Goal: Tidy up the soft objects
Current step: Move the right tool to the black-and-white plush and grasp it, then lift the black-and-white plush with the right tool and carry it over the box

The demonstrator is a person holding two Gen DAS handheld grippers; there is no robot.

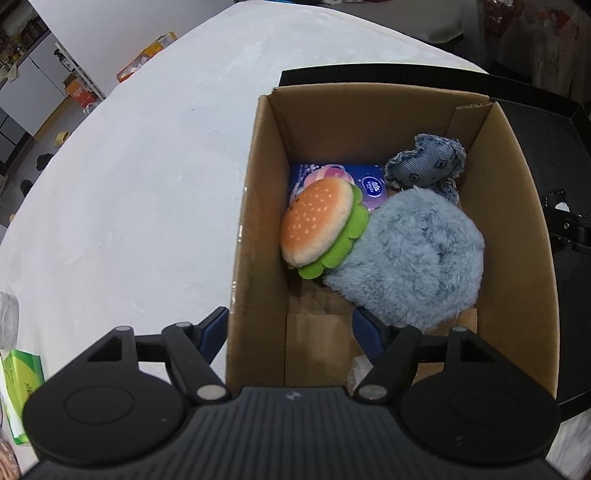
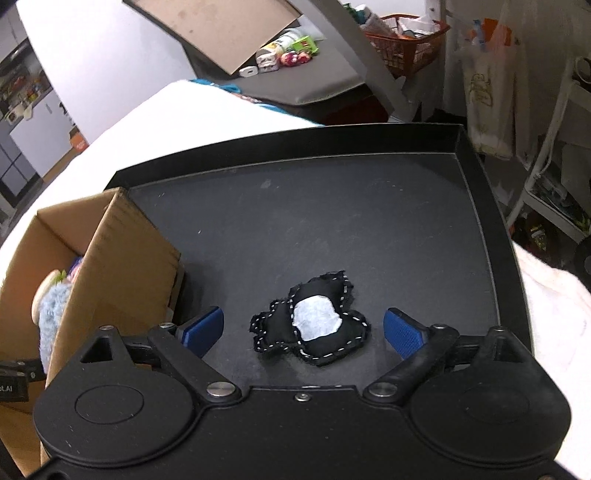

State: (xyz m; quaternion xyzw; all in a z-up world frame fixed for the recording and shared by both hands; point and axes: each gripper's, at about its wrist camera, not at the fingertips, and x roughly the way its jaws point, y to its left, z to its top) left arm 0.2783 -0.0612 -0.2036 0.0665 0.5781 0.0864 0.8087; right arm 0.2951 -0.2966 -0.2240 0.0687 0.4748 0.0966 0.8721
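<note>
A cardboard box holds a burger plush, a fluffy blue plush, a denim plush and a purple tissue pack. My left gripper is open and empty, straddling the box's left wall near its front. In the right wrist view, a black stitched plush with a white patch lies on a black tray. My right gripper is open with the black plush between its fingers, not touching. The box stands at the tray's left.
The box and tray sit on a white table. A green tissue box lies at its near left edge. Behind the tray are a grey bench with small items and an orange basket.
</note>
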